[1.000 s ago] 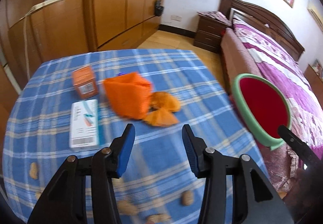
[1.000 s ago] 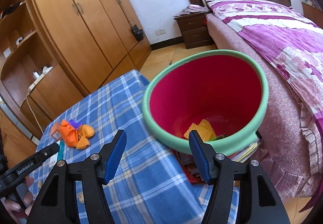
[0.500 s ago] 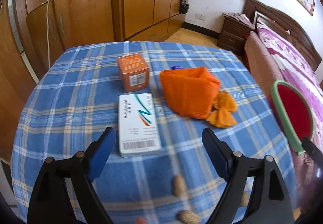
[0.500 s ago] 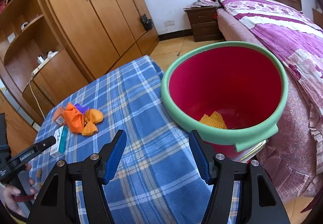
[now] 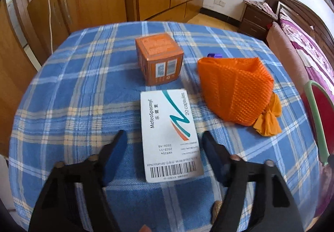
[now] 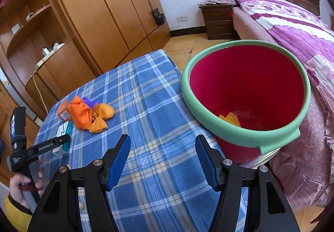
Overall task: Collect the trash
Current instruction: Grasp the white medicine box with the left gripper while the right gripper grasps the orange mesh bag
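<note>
Holding one yellow mesh scrap (image 6: 229,118) at its bottom, the red bin (image 6: 246,140) with a green rim stands off the table's (image 5: 68,94) far edge, beside the bed (image 6: 300,35). The left gripper (image 5: 165,144), its jaws just closing from wide, straddles the near end of a white pill box (image 5: 170,131) without pressing it. An orange carton (image 5: 159,60) and orange netting (image 5: 235,89) lie just beyond. The right gripper (image 6: 162,158) hangs open and empty over bare blue plaid.

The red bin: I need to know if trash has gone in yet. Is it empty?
Not empty. The red bin holds at least one yellow-orange mesh scrap at its bottom; otherwise its inside looks mostly bare.
</note>
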Motion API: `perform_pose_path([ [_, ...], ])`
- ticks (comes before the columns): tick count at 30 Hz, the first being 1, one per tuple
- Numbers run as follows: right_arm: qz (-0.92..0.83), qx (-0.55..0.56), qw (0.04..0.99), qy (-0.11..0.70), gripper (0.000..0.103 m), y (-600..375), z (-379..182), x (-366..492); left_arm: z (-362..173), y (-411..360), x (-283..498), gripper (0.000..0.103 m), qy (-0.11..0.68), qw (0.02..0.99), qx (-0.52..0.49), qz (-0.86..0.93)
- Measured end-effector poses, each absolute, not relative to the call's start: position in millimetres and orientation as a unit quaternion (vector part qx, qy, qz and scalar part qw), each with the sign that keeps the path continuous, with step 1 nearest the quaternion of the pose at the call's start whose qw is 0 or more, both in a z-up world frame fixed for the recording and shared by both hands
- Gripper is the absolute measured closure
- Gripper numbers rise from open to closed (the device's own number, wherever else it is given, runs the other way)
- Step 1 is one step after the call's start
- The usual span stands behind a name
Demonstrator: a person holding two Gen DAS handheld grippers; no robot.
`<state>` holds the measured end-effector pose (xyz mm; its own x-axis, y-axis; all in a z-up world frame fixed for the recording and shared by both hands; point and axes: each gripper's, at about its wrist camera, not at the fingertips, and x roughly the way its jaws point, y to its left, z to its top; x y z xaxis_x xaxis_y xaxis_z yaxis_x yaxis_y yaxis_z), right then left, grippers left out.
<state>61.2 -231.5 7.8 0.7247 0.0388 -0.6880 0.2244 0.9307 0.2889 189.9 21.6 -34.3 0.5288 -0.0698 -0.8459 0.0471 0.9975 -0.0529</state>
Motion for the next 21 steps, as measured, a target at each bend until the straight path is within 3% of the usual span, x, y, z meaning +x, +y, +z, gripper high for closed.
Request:
perform_pose_path([
  [3,-0.044,0.175,0.911,0.37,0.037,-228,7,64,-36,18,189,0.034,0.48,0.877,0.006,-0.027],
  [6,-0.037,0.169,0.91,0.376,0.037,-222,6,70,-33,18,188,0.051,0.472,0.881,0.006,-0.034],
  [21,0.052,0.13,0.908,0.395,0.037,-166,14,137,-7,50,174,0.052,0.43,0.901,-0.048,-0.01],
])
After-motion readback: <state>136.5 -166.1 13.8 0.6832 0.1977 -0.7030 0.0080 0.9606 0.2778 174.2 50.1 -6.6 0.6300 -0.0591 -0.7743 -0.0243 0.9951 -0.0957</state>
